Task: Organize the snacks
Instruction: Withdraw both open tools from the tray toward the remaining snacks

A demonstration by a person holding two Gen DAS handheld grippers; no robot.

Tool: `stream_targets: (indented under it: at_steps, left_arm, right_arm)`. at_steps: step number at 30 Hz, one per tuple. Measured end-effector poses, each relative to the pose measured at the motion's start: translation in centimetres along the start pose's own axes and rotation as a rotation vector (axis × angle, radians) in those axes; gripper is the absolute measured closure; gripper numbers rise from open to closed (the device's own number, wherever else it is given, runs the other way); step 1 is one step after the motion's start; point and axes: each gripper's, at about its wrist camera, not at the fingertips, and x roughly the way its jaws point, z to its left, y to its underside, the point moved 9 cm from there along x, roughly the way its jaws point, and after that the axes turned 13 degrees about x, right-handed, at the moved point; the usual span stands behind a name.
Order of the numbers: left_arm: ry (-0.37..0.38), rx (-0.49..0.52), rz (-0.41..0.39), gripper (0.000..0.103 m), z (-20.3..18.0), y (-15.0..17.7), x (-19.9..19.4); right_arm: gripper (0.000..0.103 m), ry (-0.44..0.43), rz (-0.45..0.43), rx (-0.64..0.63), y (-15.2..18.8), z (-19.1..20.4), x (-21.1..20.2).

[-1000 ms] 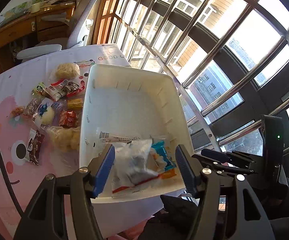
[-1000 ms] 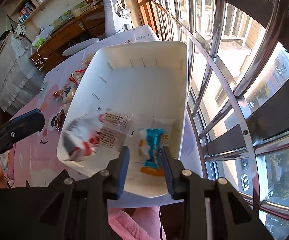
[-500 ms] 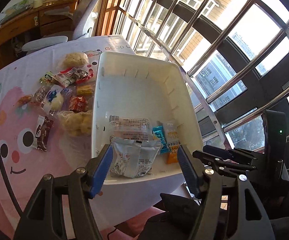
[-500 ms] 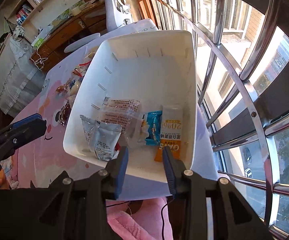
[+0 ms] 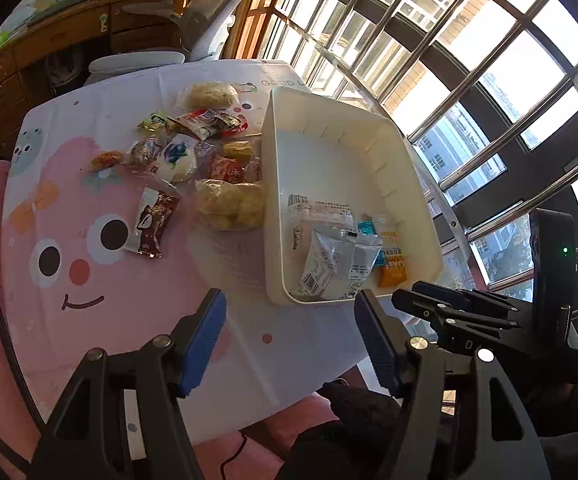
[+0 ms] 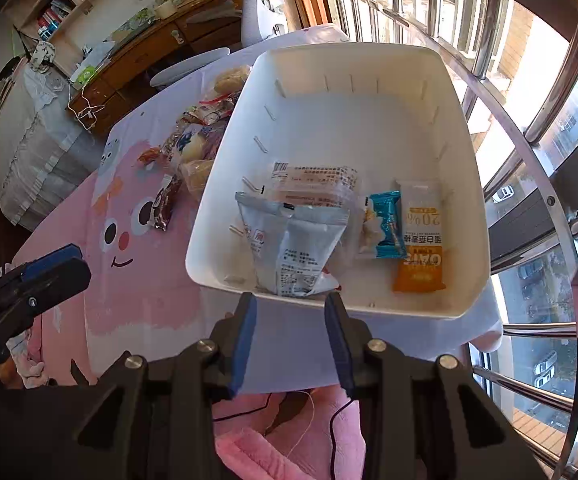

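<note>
While both grippers hang empty above the pink cartoon tablecloth [image 5: 89, 280], one white bin [image 6: 465, 216] holds four snack packets: grey pouch [image 6: 293, 248], clear wrapper [image 6: 313, 180], blue bar [image 6: 387, 220], orange oat bar [image 6: 421, 240]. The left gripper [image 5: 291, 332] gapes; the right gripper [image 6: 291, 324] stands narrowly parted. A second ago the left hovered over the pouch; both have since drawn back.

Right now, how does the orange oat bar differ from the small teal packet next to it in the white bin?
The orange oat bar is longer and wider, white at one end and orange at the other; the teal packet is shorter, narrower and teal all over. Both lie flat, sealed, side by side on the white bin's floor.
</note>
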Motion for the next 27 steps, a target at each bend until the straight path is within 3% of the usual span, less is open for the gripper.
stream_targets:
  at_steps: [13,27]
  left_arm:
    - [-0.037,-0.013,0.046,0.037,8.1,4.1,-3.7]
    - [-0.042,0.037,0.095,0.032,15.3,3.2,-5.7]
  right_arm:
    - [0.067,-0.013,-0.012,0.060,3.3,7.0,1.7]
    - [0.065,-0.015,-0.032,0.112,4.4,13.5,4.1]
